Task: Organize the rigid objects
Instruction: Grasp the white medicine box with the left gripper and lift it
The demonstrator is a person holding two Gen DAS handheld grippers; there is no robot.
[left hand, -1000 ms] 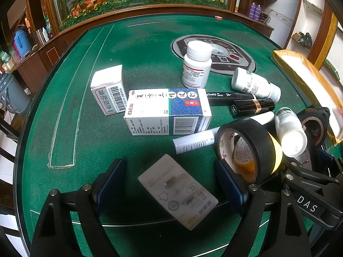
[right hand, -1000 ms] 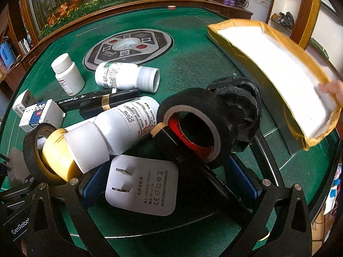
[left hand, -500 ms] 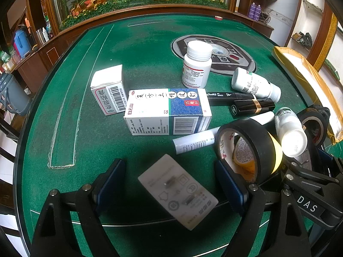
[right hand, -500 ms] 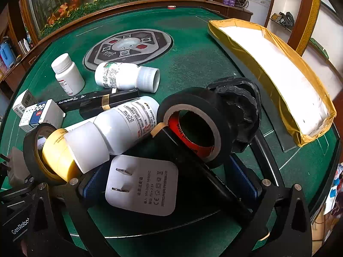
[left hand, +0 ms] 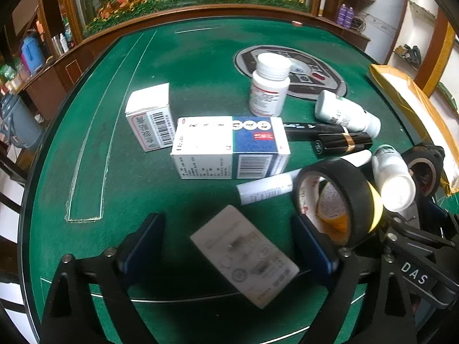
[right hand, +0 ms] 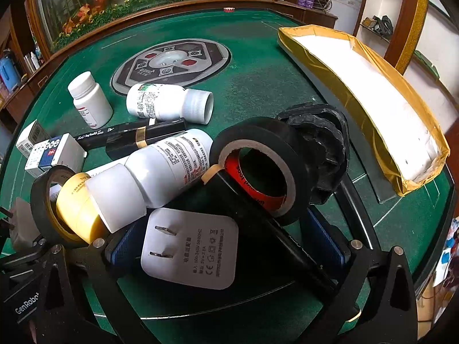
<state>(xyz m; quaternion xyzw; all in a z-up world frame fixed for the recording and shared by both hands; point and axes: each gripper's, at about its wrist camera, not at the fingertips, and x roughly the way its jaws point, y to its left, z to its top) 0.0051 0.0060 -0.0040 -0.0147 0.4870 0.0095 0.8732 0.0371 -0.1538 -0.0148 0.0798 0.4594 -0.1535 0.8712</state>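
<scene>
My left gripper [left hand: 228, 243] hovers over the green table with its jaws opening. A white charger [left hand: 243, 255] lies between them, and neither pad touches it. Beyond it are a blue-and-white box [left hand: 229, 149], a barcoded white box [left hand: 150, 117] and an upright white bottle [left hand: 269, 86]. My right gripper [right hand: 225, 240] stands open around a white plug adapter [right hand: 189, 246] and a black pen [right hand: 287, 240]. A black tape roll [right hand: 258, 166] and a lying white bottle [right hand: 160, 169] rest just ahead of its pads.
A gold-edged white tray [right hand: 358, 91] lies at the right. A black-and-yellow tape roll [left hand: 335, 200], a black lipstick [left hand: 341, 143], a white tube [left hand: 266, 190] and another lying bottle [right hand: 169, 103] crowd the middle. The round control panel [right hand: 172, 60] is set into the felt.
A hand that held the gold-edged tray at the right edge has gone, and the tray has settled lower. Both grippers and the other objects have kept their places.
</scene>
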